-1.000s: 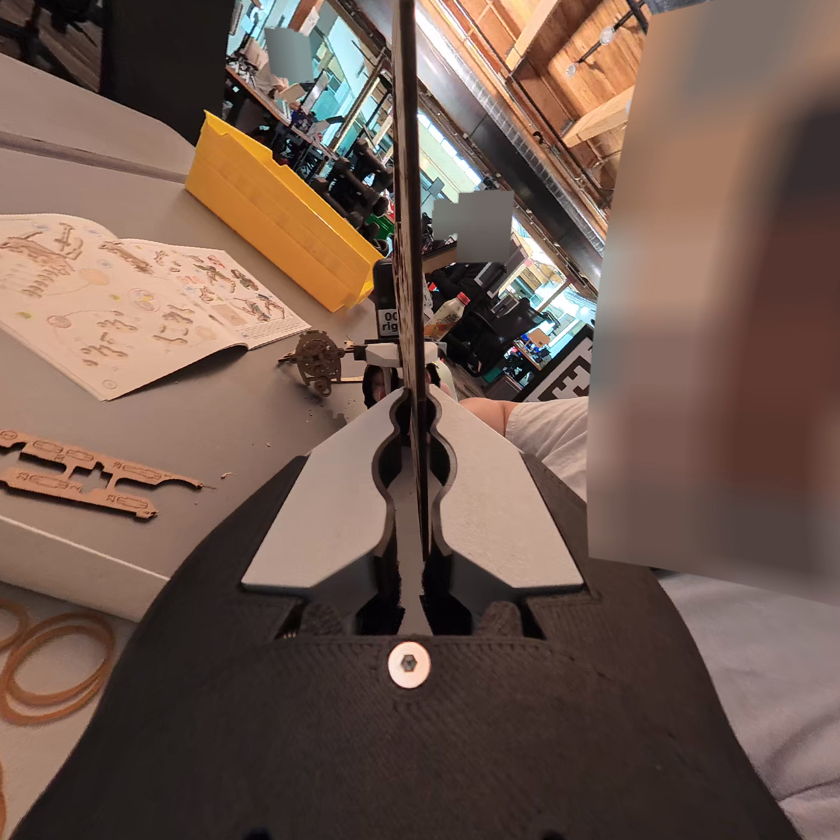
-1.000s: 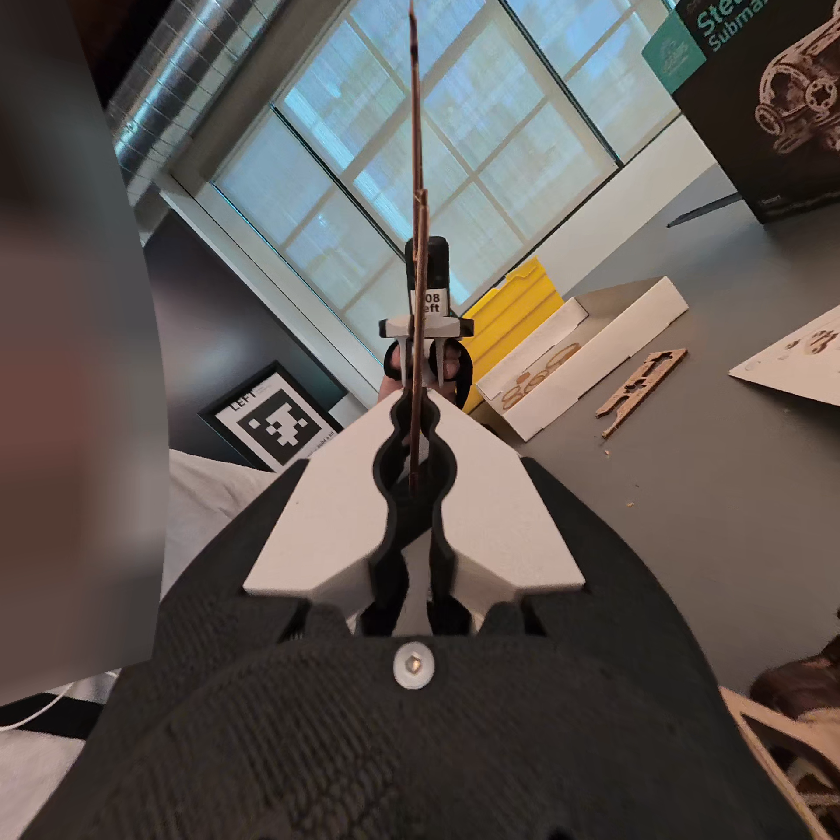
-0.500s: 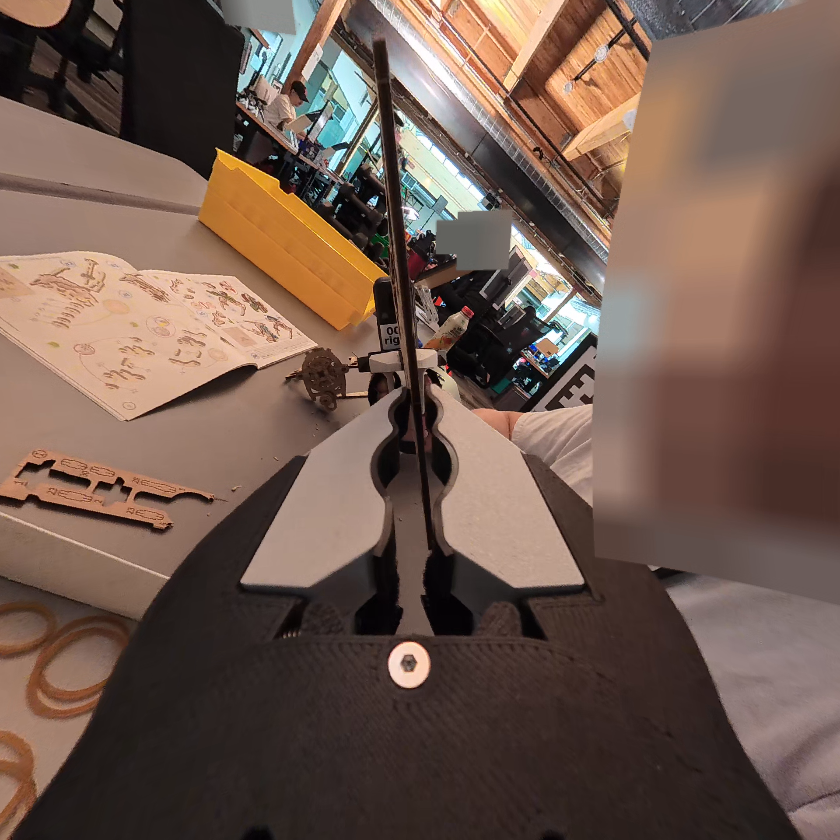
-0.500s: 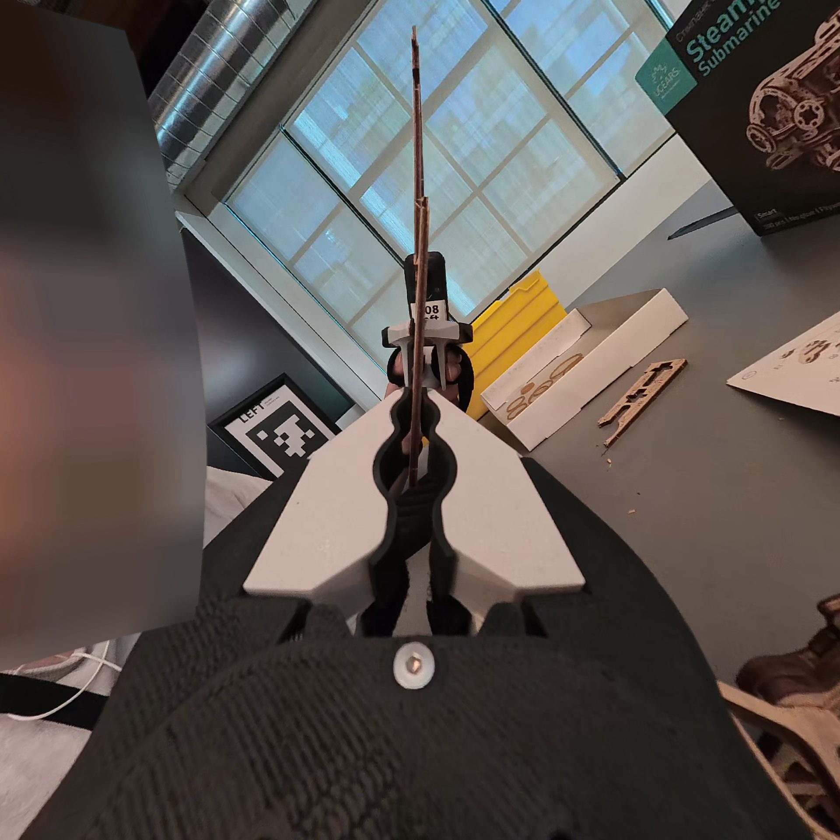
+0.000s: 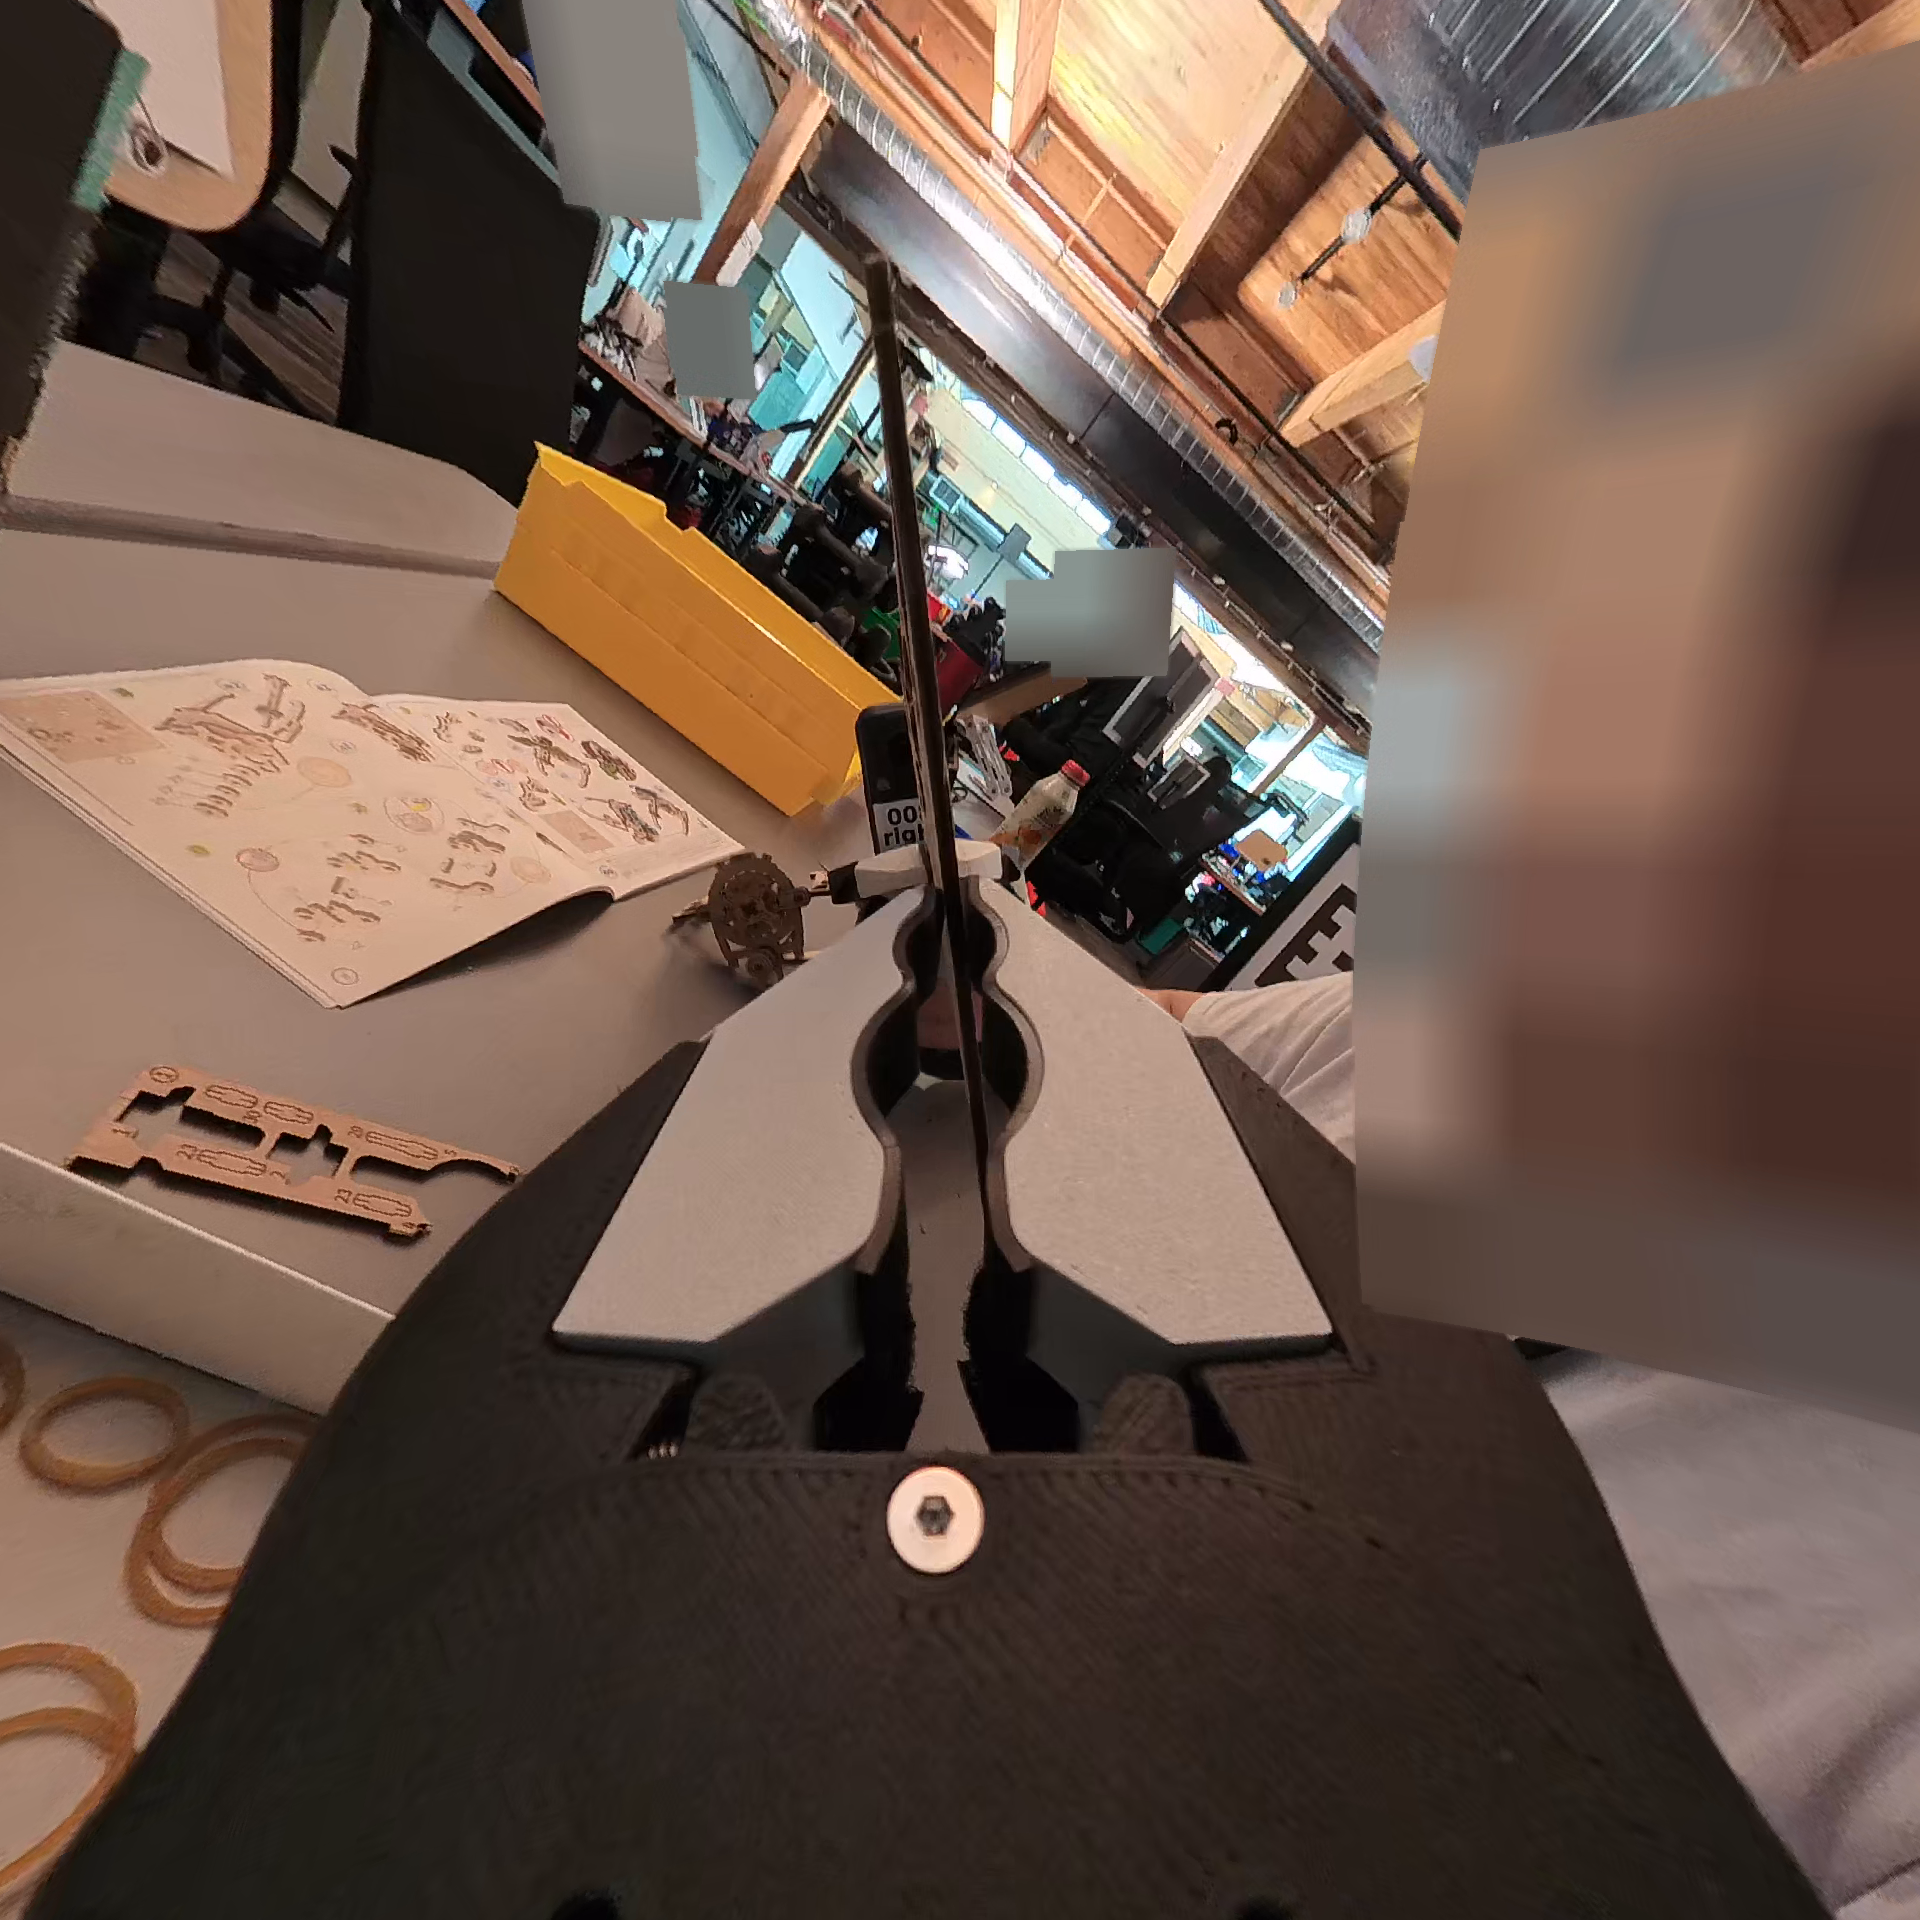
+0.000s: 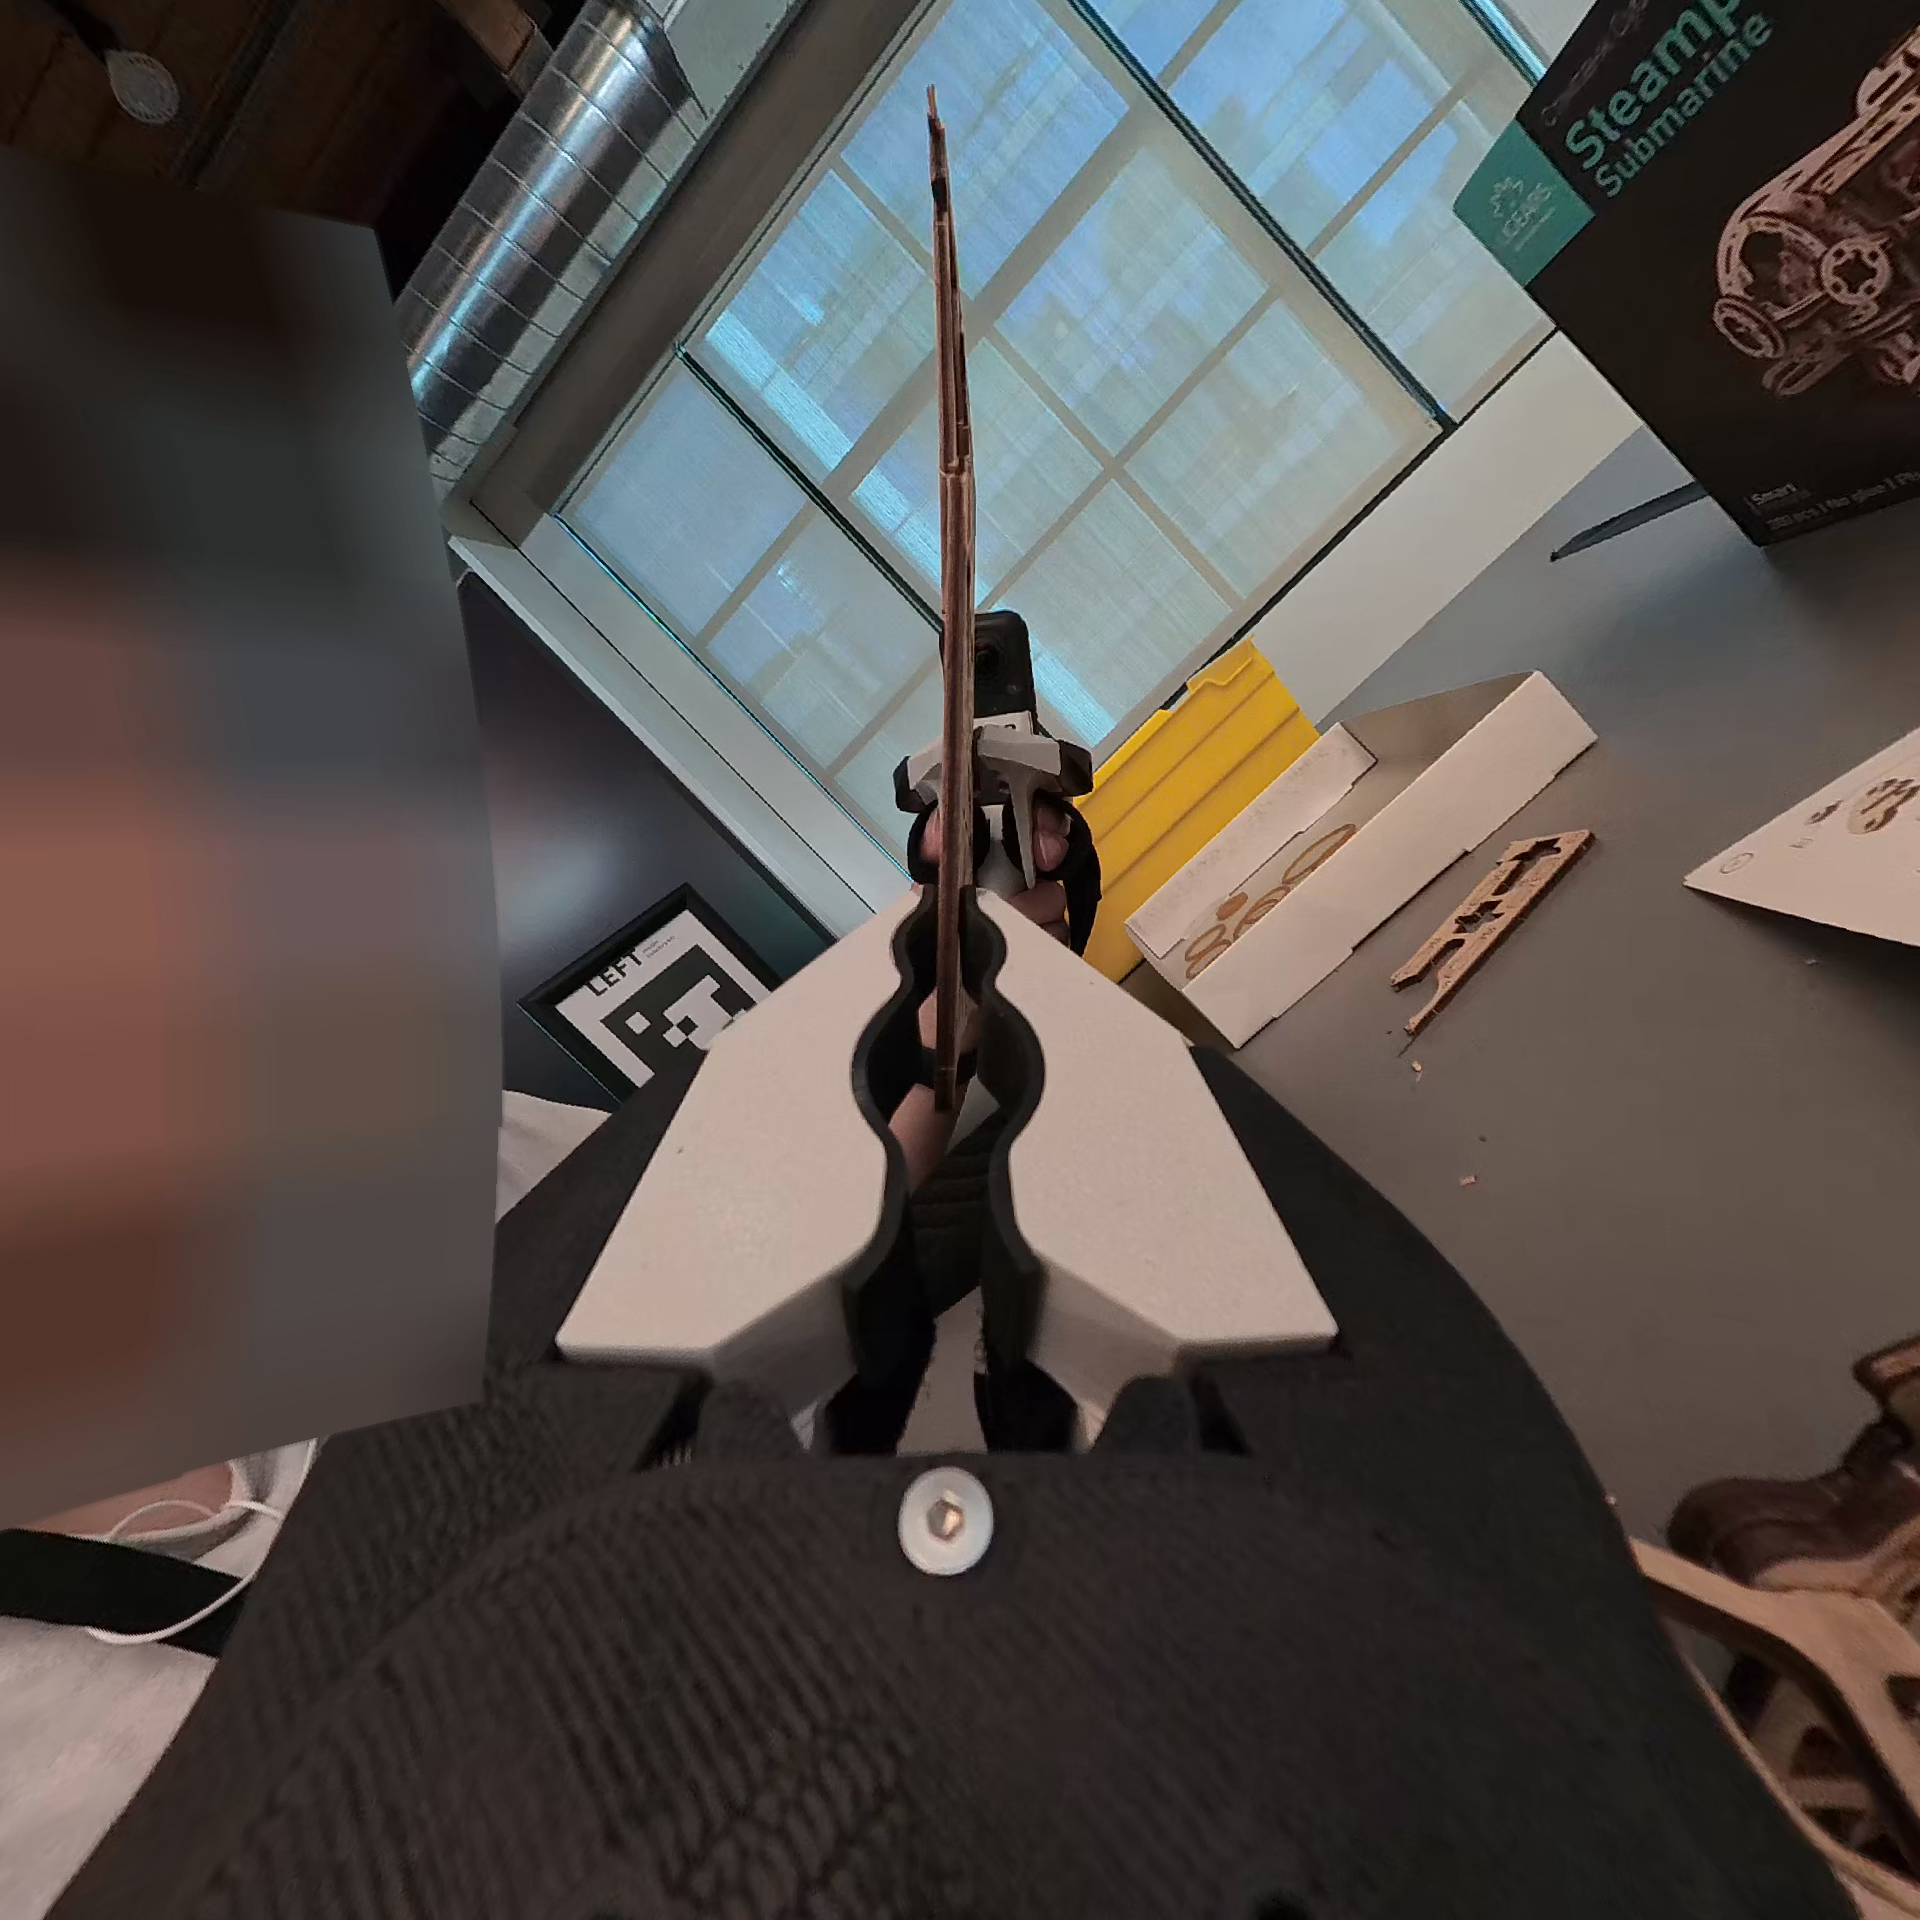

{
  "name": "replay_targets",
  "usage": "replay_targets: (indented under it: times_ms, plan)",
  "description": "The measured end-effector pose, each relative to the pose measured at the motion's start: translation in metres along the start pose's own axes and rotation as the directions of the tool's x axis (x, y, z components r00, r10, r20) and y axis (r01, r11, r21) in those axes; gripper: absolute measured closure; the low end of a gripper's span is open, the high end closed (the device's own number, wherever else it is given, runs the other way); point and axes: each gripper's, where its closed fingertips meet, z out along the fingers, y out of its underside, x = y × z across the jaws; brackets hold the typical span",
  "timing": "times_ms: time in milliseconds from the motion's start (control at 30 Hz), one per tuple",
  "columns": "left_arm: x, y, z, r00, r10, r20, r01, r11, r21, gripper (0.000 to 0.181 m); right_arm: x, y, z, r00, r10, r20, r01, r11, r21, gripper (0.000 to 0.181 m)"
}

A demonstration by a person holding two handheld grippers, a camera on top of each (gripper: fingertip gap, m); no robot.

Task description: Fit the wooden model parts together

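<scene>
A thin wooden sheet of model parts (image 5: 914,582) is held edge-on above the table between both grippers. My left gripper (image 5: 948,914) is shut on one end of it; the sheet leans to the upper left from the jaws. My right gripper (image 6: 948,914) is shut on the opposite end of the same sheet (image 6: 951,468), which appears as layered plywood edges. Each gripper faces the other: the right one shows in the left wrist view (image 5: 904,821), and the left one shows in the right wrist view (image 6: 997,790), turned slightly askew.
On the grey table lie an open instruction booklet (image 5: 343,821), a yellow bin (image 5: 675,634), a small gear assembly (image 5: 753,925), a cut-out wooden part (image 5: 291,1153) by a white box (image 5: 156,1278) holding rubber bands (image 5: 104,1434). The kit box (image 6: 1766,260) and a part-built model (image 6: 1818,1558) show at right. Tip to tip, the grippers are about 12 cm apart.
The sheet has tilted, its top now leaning left in the left wrist view. The left gripper has twisted a little as seen from the right. Both stay shut on the sheet.
</scene>
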Motion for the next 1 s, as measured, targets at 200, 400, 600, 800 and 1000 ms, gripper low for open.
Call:
replay_targets:
  times_ms: [200,400,600,800,1000]
  plan:
    - [-0.001,-0.005,-0.003,1.0,0.002,0.009,-0.002,1.0,0.024,0.18,0.0,-0.003,-0.002,1.0,-0.002,-0.003,0.002,1.0,0.009,0.181]
    - [-0.003,-0.004,-0.003,1.0,-0.013,0.011,0.013,1.0,0.023,0.178,0.001,-0.006,-0.004,1.0,0.001,-0.008,-0.001,1.0,0.022,0.181]
    - [-0.003,0.011,0.006,0.999,-0.053,-0.011,0.053,0.997,-0.051,0.167,0.001,-0.009,-0.005,1.0,0.006,-0.008,-0.006,0.999,0.037,0.181]
    - [0.005,0.03,0.019,0.997,-0.059,-0.047,0.051,0.988,-0.147,0.164,-0.003,-0.004,-0.002,0.998,-0.056,-0.025,0.056,0.998,0.021,0.181]
    - [0.025,0.04,0.012,0.993,0.083,-0.084,-0.102,0.958,-0.267,0.18,-0.032,0.014,0.007,0.961,-0.275,-0.01,0.275,0.961,-0.018,0.18]
